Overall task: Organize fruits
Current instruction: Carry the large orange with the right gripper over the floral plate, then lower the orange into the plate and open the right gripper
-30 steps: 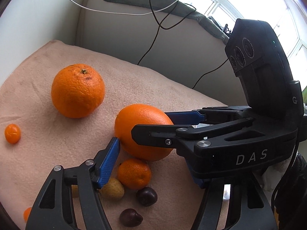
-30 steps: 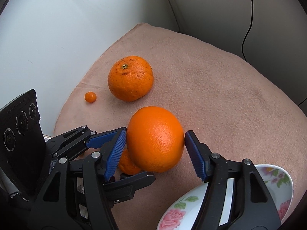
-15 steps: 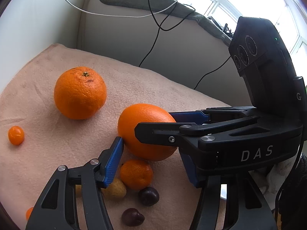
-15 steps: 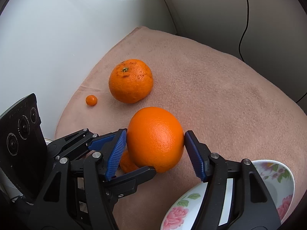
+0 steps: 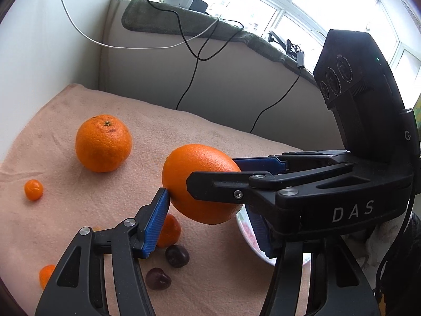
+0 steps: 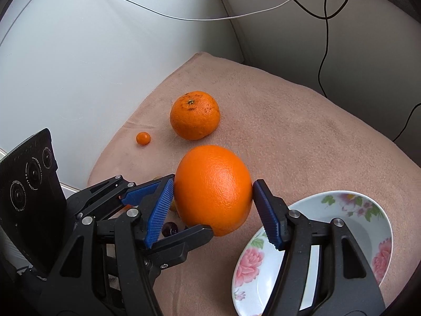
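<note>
Orange-skinned and smooth, the large orange (image 6: pixel 212 189) sits at centre frame in the right wrist view, clamped at its widest part between the two blue ribbed pads (image 6: pixel 159 208) of the right gripper (image 6: pixel 213 184) and held clear of the peach cloth (image 6: pixel 302 131). The left gripper (image 5: pixel 208 208) enters from the lower left of that view. Its jaws have just been closing, with the same fruit between their tips. One fingertip (image 5: pixel 164 197) touches the fruit's lower left in the left wrist view, while the opposite finger is hidden behind the right gripper, so whether this claw actually grips cannot be told.

A floral bowl (image 6: pixel 368 210) lies at lower right, just beside the held fruit. A second orange (image 6: pixel 194 115), stem up, rests on the cloth above centre, with a kumquat (image 6: pixel 143 138) near its left. Below the held fruit in the left wrist view lie a mandarin (image 5: pixel 169 230) and two dark cherries (image 5: pixel 177 256). Black and white cables (image 5: pixel 189 84) hang against the wall at the top.
</note>
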The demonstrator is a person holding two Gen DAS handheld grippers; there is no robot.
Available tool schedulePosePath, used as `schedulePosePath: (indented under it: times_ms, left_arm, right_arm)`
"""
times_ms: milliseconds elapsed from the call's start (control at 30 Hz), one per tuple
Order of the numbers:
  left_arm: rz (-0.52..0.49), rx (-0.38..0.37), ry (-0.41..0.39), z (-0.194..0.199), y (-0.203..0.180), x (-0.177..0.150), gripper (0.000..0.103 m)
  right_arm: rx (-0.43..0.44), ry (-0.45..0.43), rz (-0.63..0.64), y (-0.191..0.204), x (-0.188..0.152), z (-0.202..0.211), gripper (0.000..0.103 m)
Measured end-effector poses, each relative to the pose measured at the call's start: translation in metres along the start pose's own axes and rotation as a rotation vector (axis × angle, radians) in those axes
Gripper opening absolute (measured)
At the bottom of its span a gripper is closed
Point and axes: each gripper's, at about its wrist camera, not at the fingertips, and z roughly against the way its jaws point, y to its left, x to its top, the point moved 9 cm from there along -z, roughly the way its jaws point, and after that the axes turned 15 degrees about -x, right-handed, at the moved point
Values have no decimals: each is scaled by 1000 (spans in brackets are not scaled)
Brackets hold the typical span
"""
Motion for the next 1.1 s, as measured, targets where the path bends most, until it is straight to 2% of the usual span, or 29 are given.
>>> schedulePosePath:
  times_ms: [267,800,933,1100]
  left_arm:
    - [-32,-13,-2,-3,-28,-10,59]
    - [-64,-131,115,-41,-84,-43,58]
    - [-103,-129,118,-42,-97,-47,57]
    - [-112,-150,122,-40,-103,-46,56]
  right_arm:
    - [-5,-12,-43,-16,-23,19,65]
    - [-44,28,-145,-67,-83,36,65]
    - [-26,24,-169,-73,-86,39,63]
    - [-34,-21,-176,-77,-83,54,62]
